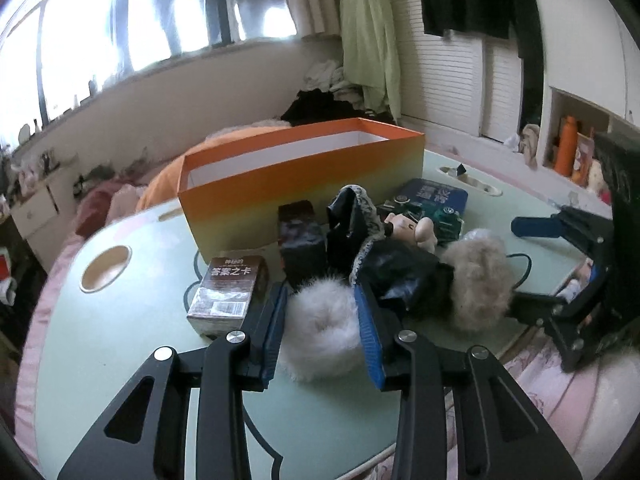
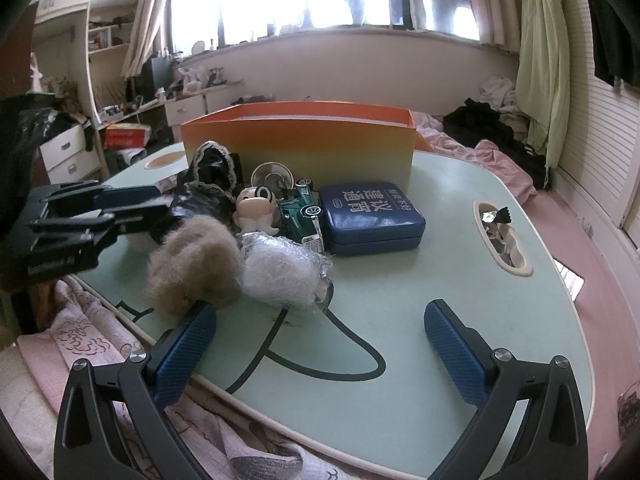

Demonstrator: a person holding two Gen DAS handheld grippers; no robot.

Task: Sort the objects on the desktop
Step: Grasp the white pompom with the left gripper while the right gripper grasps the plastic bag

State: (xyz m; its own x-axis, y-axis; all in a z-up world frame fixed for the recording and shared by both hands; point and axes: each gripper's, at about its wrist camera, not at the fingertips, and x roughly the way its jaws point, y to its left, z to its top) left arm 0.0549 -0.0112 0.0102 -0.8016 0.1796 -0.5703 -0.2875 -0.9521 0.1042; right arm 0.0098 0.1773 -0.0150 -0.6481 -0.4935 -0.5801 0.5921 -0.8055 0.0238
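Note:
My left gripper (image 1: 322,312) has its blue pads on both sides of a white fluffy pom-pom (image 1: 320,332) on the pale green table (image 1: 120,340); the pads press its sides. A beige pom-pom (image 1: 478,280) lies to its right, also in the right wrist view (image 2: 196,264). An orange box (image 1: 300,184) stands open behind the pile. My right gripper (image 2: 320,324) is open and empty, low over the table front, its left pad next to the beige pom-pom. The left gripper shows in the right wrist view (image 2: 100,208).
The pile holds a brown card box (image 1: 228,288), a dark cube (image 1: 300,240), black lace-trimmed cloth (image 1: 360,220), a small doll figure (image 2: 256,208), a green toy car (image 2: 302,212), a blue tin (image 2: 372,216) and a bubble-wrapped bundle (image 2: 284,268). The table has cut-out holes (image 1: 106,268) (image 2: 500,236). Pink bedding surrounds it.

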